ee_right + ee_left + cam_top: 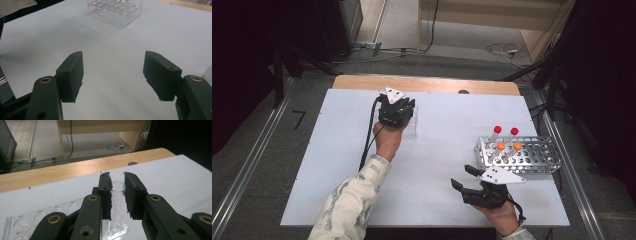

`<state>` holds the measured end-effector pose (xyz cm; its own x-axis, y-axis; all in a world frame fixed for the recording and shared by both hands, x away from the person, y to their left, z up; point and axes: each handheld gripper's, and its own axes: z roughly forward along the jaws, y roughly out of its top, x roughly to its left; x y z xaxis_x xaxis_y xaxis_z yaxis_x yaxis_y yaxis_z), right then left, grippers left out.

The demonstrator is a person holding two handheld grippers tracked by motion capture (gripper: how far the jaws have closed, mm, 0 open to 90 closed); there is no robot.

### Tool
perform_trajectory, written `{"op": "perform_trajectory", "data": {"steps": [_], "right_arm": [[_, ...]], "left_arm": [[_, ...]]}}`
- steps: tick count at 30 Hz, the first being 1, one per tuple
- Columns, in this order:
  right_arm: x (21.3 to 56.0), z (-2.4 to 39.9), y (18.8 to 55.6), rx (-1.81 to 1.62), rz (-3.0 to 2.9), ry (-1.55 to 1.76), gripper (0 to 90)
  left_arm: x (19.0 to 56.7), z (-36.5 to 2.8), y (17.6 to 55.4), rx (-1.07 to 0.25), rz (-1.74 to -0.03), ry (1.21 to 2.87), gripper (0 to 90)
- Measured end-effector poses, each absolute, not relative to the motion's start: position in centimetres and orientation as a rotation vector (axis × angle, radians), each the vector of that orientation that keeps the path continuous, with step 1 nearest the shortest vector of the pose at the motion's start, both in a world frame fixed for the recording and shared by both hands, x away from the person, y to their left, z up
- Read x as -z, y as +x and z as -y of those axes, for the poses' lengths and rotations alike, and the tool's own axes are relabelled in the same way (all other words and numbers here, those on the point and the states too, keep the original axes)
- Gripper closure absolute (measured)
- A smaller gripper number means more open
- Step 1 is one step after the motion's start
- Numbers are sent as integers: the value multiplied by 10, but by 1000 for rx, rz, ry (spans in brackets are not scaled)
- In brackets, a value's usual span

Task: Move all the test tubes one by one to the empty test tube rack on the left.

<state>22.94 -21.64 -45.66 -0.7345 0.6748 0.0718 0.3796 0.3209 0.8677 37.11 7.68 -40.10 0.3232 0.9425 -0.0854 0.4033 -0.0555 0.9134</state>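
My left gripper (399,112) (118,180) is shut on a clear, open-topped test tube (117,195), which stands upright between the pads. It hangs over the right end of a clear acrylic rack (37,217) (413,129) with lettered holes; the rack also shows far off (117,10). Whether the tube's tip sits in a hole is hidden by the jaws. My right gripper (461,176) (113,72) is open with nothing between its jaws, low over the white table near the front right.
A metal wire rack (537,155) stands at the right, holding two red-capped tubes (497,129) and two orange-capped tubes (501,146). The white board (437,165) lies on a wooden table whose far edge (427,82) shows. Cables trail on the floor beyond.
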Motion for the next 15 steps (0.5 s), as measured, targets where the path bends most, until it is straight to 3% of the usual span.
{"op": "perform_trajectory", "data": {"steps": [15], "right_arm": [[457, 216, 229, -1374, -2291, 950, 311]], "left_arm": [[423, -70, 372, -719, -1246, 1684, 757]]}}
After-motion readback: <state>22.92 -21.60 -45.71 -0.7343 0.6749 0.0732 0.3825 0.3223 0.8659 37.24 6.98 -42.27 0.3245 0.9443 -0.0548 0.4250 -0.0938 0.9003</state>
